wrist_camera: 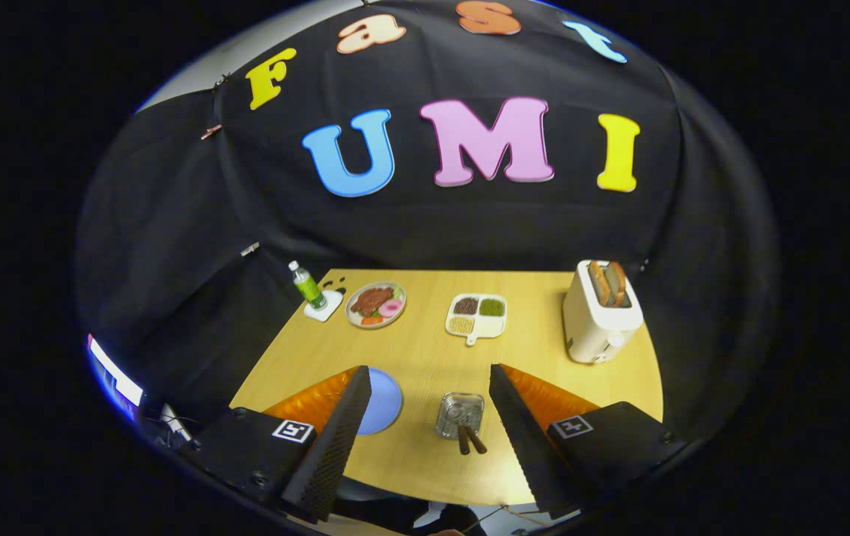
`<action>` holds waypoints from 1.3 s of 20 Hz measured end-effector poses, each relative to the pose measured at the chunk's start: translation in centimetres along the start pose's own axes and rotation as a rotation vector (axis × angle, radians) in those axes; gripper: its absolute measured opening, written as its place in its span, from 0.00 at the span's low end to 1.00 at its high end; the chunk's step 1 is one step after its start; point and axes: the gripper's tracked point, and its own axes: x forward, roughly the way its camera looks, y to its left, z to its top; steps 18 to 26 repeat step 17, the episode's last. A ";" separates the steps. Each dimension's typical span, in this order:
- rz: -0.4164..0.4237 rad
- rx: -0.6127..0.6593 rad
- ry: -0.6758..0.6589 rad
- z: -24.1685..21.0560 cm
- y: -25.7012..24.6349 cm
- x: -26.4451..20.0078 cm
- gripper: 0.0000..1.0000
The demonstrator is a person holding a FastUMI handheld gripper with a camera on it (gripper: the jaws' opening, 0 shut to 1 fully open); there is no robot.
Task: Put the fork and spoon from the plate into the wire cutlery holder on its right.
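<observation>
High above the wooden table (425, 350) my gripper (429, 383) stands open, nothing between its fingers. The wire cutlery holder (460, 414) sits below, between the fingers and nearer the right one. Two brown handles (470, 440) stick out of it, leaning toward the table's near edge. The blue plate (382, 400) lies to the holder's left, partly hidden behind the left finger (343, 424). The part of the plate that shows is bare.
At the table's far side stand a green bottle (307, 285) on a white coaster, a plate of food (375, 304), a white divided dish (477, 315) and a white toaster (601, 311) with bread in it at the right.
</observation>
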 end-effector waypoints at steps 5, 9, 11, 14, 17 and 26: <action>-0.108 -0.051 -0.299 4.9 -0.9 -3.8 0.99; -0.197 0.020 -0.444 4.9 -3.1 -7.1 0.99; -0.193 0.033 -0.453 3.5 -3.2 -7.8 0.99; -0.204 0.014 -0.408 1.9 -4.0 -7.2 0.99; -0.197 0.011 -0.401 1.6 -3.7 -7.0 0.99; -0.197 0.011 -0.401 1.6 -3.7 -7.0 0.99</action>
